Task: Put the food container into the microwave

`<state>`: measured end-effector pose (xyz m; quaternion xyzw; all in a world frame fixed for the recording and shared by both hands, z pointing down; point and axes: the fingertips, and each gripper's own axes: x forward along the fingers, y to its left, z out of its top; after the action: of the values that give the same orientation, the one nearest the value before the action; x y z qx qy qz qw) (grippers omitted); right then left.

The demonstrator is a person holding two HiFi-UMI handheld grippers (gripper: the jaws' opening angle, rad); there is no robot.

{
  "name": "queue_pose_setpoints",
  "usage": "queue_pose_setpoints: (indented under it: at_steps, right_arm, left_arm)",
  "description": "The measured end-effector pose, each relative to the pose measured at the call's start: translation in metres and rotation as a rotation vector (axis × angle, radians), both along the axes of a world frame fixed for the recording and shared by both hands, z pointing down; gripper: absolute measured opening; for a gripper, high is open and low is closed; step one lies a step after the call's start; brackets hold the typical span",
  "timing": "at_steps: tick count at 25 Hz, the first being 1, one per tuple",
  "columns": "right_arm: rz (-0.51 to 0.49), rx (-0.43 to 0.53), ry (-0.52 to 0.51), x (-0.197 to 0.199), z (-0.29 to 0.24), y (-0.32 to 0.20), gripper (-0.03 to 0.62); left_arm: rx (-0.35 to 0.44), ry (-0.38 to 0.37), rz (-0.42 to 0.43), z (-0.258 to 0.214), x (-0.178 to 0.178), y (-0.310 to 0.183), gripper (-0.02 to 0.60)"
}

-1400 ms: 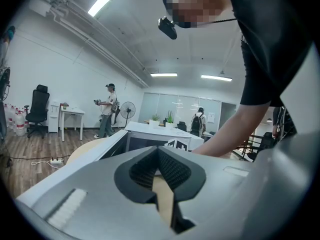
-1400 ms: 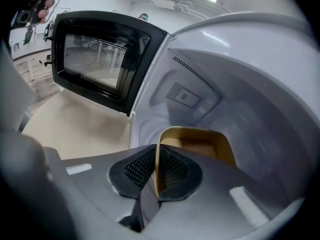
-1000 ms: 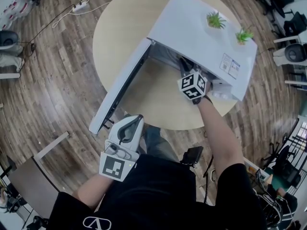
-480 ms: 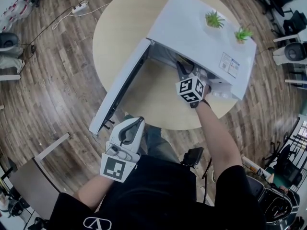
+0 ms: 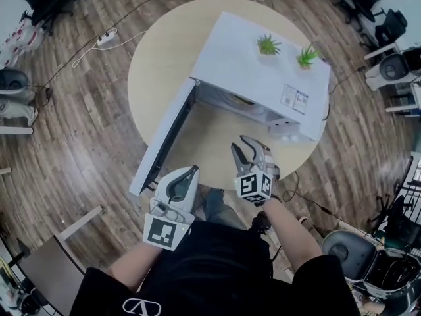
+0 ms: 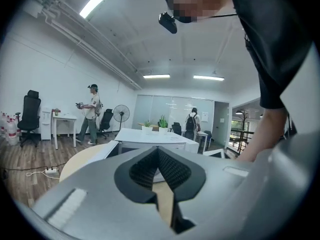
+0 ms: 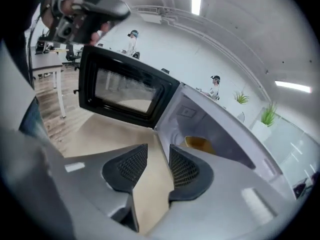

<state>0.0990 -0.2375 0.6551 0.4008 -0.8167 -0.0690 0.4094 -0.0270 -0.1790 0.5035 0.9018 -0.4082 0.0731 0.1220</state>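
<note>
The white microwave (image 5: pixel 260 71) stands on the round table (image 5: pixel 158 64) with its door (image 5: pixel 164 140) swung open to the left. In the right gripper view, a yellow food container (image 7: pixel 199 143) sits inside the cavity, behind the open door (image 7: pixel 125 91). The microwave's top hides it in the head view. My right gripper (image 5: pixel 242 143) is outside the microwave, over the table's near edge, open with nothing between its pads (image 7: pixel 157 149). My left gripper (image 5: pixel 191 170) hangs off the near edge below the door, shut and empty (image 6: pixel 158 151).
Two small potted plants (image 5: pixel 266 45) (image 5: pixel 306 56) stand on the microwave's top. A power strip (image 5: pixel 105 39) and its cable lie on the wooden floor at the far left. Office chairs (image 5: pixel 395 71) stand at the right. People stand in the background (image 6: pixel 91 114).
My right gripper has drawn back out of the microwave opening toward the table's near edge, and it is open. The left gripper has barely moved.
</note>
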Motion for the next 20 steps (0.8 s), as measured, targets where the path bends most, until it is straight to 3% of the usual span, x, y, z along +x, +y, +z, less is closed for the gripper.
queue_pose_setpoints:
  at_steps: [6,9,13,16,20]
  right_arm:
    - [0.003,-0.033,-0.139,0.004,-0.068,0.067,0.092]
    - [0.009,0.022,-0.198,0.006,-0.12,0.081,0.042]
    - [0.021,0.12,-0.294,0.009,-0.186,0.089,0.026]
    - [0.056,0.22,-0.421,0.011,-0.239,0.084,0.019]
    - [0.16,0.272,-0.595,0.028,-0.288,0.093,0.011]
  left_arm:
    - [0.084,0.007,0.034,-0.038,0.023,-0.015,0.0]
    - [0.124,0.004,0.066,-0.057,0.037,-0.02,0.0]
    - [0.187,0.02,0.107,-0.086,0.06,-0.025,0.0]
    - [0.253,0.043,0.136,-0.112,0.075,-0.034,0.0]
    - [0.286,0.066,0.143,-0.136,0.084,-0.03,0.0]
